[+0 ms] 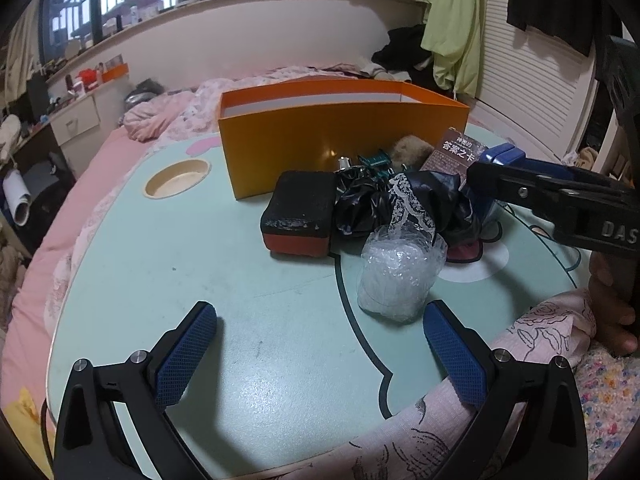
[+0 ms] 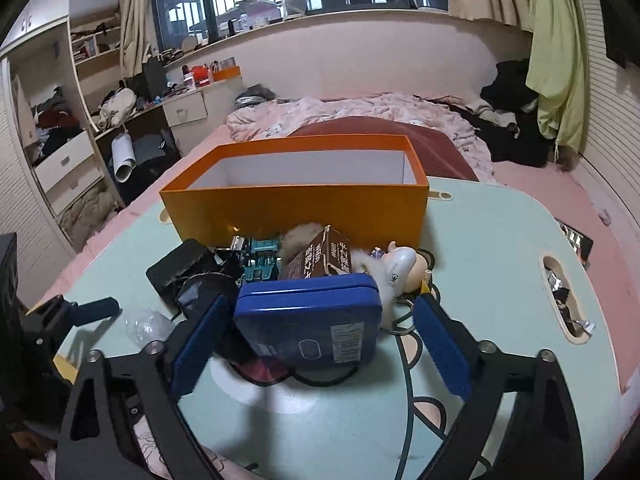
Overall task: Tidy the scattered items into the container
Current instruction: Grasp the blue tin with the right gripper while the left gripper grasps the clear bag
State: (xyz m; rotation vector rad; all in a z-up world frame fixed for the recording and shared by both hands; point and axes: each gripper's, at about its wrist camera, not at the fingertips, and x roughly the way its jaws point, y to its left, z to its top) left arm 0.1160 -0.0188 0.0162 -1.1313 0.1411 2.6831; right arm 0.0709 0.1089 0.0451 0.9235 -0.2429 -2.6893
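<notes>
An open orange box [image 1: 320, 136] stands on the pale green lap table [image 1: 260, 360]; it also shows in the right wrist view [image 2: 296, 208]. In front of it lie a black-and-red block [image 1: 298, 214], a black lace-trimmed cloth [image 1: 400, 204], a clear plastic wad [image 1: 400, 276], a brown card box [image 2: 316, 262], a teal item [image 2: 262, 258], a furry doll keychain [image 2: 396, 270] and a blue tin [image 2: 308, 320]. My left gripper [image 1: 320, 356] is open and empty, near the plastic wad. My right gripper [image 2: 320, 344] is open, its jaws either side of the blue tin.
The table rests on a pink bed. A round cup recess [image 1: 178, 178] is at the table's left. A slot [image 2: 564, 300] with foil scraps is at the table's right. A pink patterned sleeve [image 1: 540, 332] lies at the near edge.
</notes>
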